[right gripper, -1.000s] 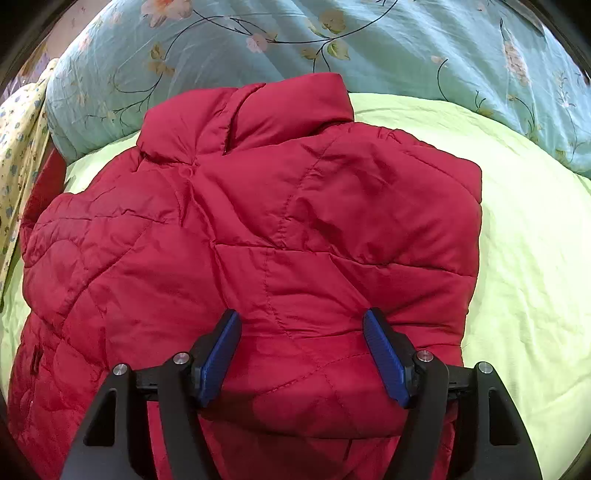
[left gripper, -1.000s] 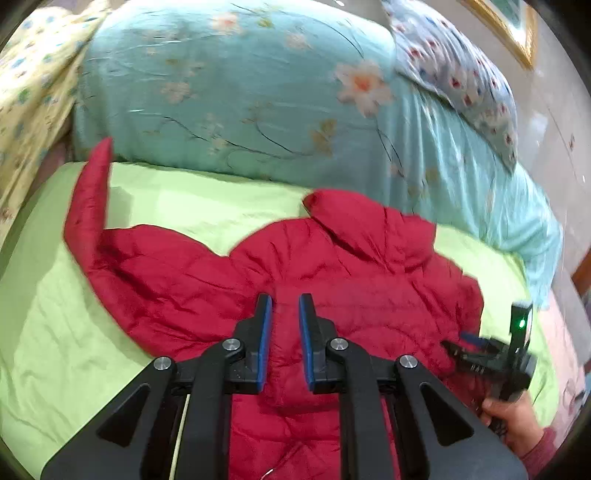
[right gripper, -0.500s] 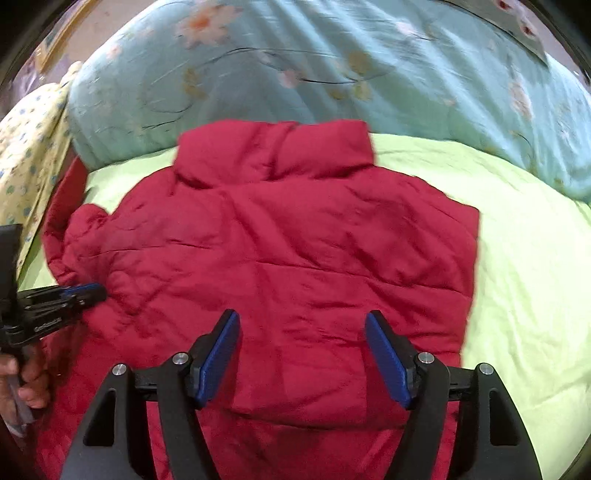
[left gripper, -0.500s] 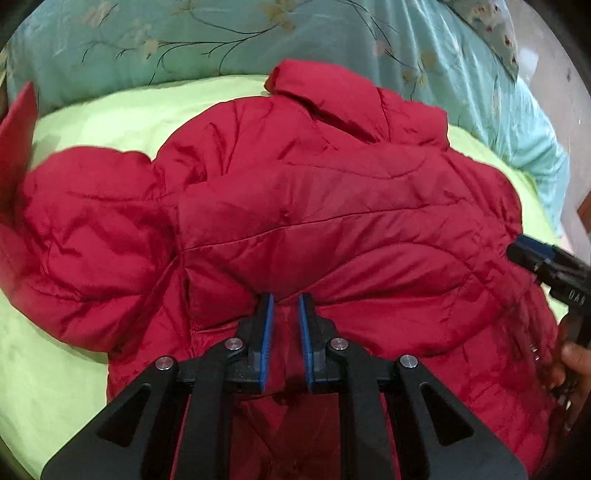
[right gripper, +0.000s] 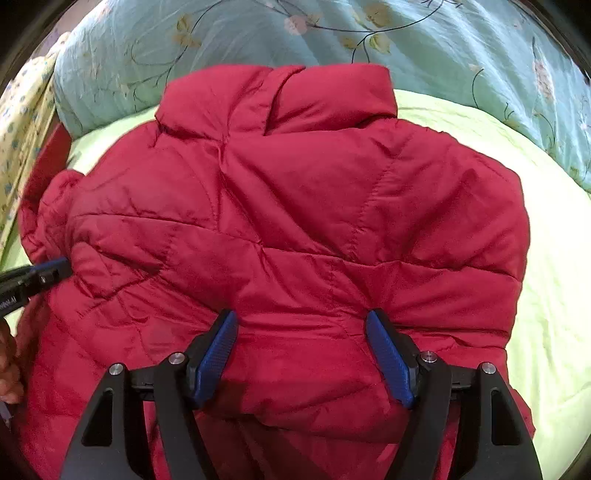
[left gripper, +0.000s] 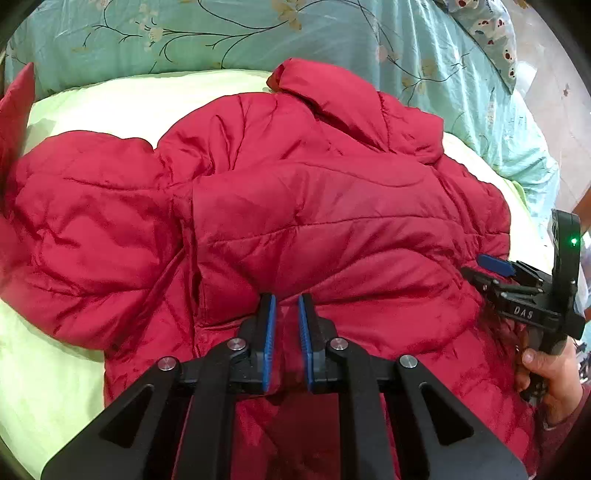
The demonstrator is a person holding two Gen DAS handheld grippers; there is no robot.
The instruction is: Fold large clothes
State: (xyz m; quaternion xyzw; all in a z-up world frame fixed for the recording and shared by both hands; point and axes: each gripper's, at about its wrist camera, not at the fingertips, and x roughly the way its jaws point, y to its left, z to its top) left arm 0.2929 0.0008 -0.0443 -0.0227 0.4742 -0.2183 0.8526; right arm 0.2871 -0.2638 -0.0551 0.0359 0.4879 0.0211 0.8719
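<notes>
A red quilted puffer jacket (left gripper: 295,221) lies on a light green bed sheet (left gripper: 110,103), collar toward the pillows. Its lower part is folded up over the body. My left gripper (left gripper: 286,306) is shut on a pinch of the folded edge. My right gripper (right gripper: 301,325) is open, its blue pads pressed down on the jacket (right gripper: 295,206) near the folded edge, holding nothing. The right gripper also shows at the right of the left wrist view (left gripper: 495,266). The left gripper's tip shows at the left edge of the right wrist view (right gripper: 44,273). One sleeve bulges out to the left (left gripper: 74,221).
A teal floral quilt (left gripper: 258,33) is piled along the head of the bed. A yellow patterned fabric (right gripper: 22,122) lies at the left. A spotted pillow (left gripper: 487,33) sits at the back right. Bare green sheet (right gripper: 554,295) extends right of the jacket.
The left gripper carried the jacket's lower edge up over its body and moved closer to the collar. The right gripper stayed open and now presses on the folded jacket.
</notes>
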